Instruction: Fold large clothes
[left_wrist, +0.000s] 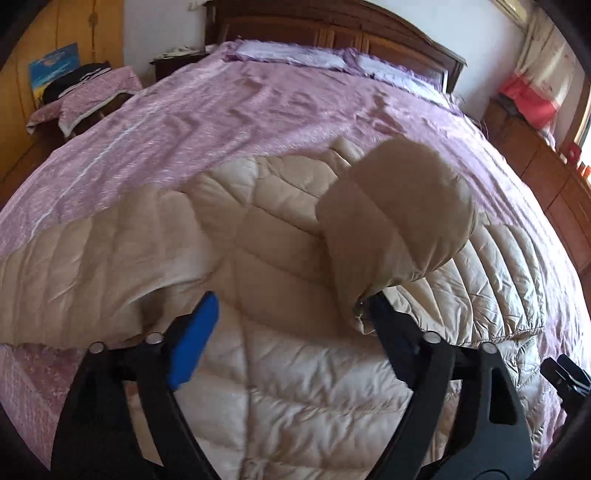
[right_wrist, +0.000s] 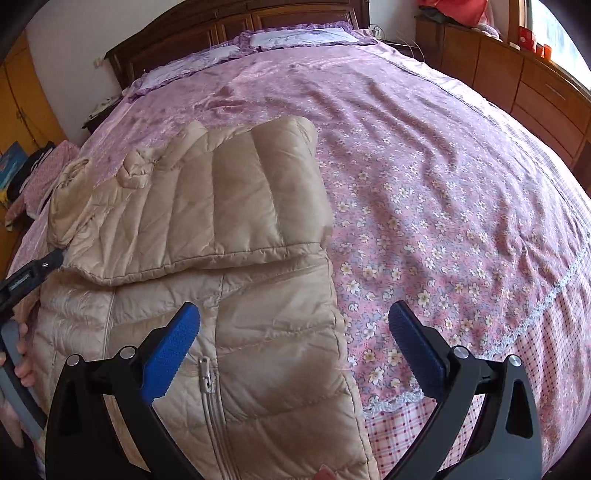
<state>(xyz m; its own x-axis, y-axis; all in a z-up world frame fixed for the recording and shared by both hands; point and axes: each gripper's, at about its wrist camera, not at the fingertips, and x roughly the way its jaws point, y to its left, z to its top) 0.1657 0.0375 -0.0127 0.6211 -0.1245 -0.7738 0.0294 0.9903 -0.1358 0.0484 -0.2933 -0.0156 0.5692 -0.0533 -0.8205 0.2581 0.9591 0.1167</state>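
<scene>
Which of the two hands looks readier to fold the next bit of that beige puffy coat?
Probably the left. A loose cuff drapes over one finger of the open left gripper. The right gripper, also open, hangs empty over the jacket edge.

A beige quilted down jacket (right_wrist: 236, 362) is spread flat on the bed, near its foot end. A glossy, puffy shell with stitched channels is seen, creased in many places. In the right wrist view, one sleeve (right_wrist: 221, 206) is folded across the upper body, its stitched edge lying over the front. A closed silver zipper (right_wrist: 207, 380) is seen running down the front, beside a vertical seam. In the left wrist view, a rounded sleeve end (left_wrist: 399, 214) is lifted clear of the jacket's body (left_wrist: 258, 258), its lower tip caught against one dark finger.
</scene>
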